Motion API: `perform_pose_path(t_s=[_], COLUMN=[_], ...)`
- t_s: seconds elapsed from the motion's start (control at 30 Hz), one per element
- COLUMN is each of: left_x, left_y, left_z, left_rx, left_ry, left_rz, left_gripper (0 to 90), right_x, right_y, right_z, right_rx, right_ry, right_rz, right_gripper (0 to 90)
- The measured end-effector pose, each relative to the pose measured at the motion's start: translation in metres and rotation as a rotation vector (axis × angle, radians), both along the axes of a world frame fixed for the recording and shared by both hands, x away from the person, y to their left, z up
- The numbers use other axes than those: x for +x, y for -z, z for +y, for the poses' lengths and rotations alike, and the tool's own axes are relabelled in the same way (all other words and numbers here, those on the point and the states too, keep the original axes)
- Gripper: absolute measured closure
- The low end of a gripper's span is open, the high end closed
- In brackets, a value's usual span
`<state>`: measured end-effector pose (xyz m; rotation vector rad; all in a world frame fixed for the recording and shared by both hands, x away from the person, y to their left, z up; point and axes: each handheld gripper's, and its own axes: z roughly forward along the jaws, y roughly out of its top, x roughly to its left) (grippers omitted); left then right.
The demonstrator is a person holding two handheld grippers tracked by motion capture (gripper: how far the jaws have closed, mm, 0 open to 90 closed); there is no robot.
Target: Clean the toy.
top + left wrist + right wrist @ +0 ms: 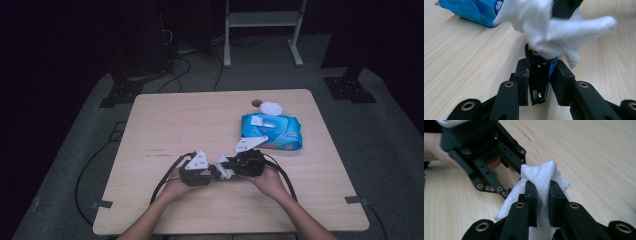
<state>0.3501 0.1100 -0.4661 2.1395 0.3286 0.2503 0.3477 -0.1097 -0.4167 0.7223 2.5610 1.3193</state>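
Near the table's front middle, my two grippers meet tip to tip. My left gripper (212, 173) (539, 75) is shut on a small glossy black object (537, 82) with a blue strip down one side. My right gripper (229, 169) (542, 191) is shut on a crumpled white wipe (541, 176) (554, 32) (224, 169). The wipe is pressed against the top end of the black object and hides it. In the right gripper view, the left gripper (510, 163) shows just beyond the wipe, with a hand behind it.
A blue pack of wet wipes (272, 131) (471, 11) lies behind the grippers at the right. A white round lid (271, 107) and a small dark disc (256, 103) sit beyond it. The light wooden table (165, 125) is bare on the left.
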Motion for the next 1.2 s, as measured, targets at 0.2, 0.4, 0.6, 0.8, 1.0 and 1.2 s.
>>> perform_pose_path(t_s=[0.2,0.4,0.6,0.8,1.0,1.2], left_x=[0.000,0.000,0.000,-0.001,-0.001,0.001], left_y=[0.000,0.000,0.000,0.000,-0.001,0.000], left_z=[0.000,0.000,0.000,-0.001,-0.001,-0.001], left_rx=[0.004,0.006,0.003,0.009,0.011,0.004], left_ry=[0.000,0.006,0.007,0.009,0.011,0.011], left_rz=[-0.006,-0.014,-0.010,-0.018,-0.019,-0.008], left_gripper=[68.9,68.9,68.8,68.9,68.9,68.9], right_x=[0.003,0.002,0.000,0.000,0.002,0.000], right_y=[0.000,0.000,-0.001,0.000,-0.002,-0.002], right_z=[-0.017,-0.023,0.005,0.009,-0.006,-0.003], right_rx=[-0.017,-0.010,0.017,-0.009,-0.049,-0.026], right_ry=[0.051,0.075,0.005,0.000,0.045,0.047], right_rz=[0.000,-0.004,0.011,-0.011,-0.039,-0.037], right_gripper=[79.9,79.9,79.9,79.9,79.9,80.2])
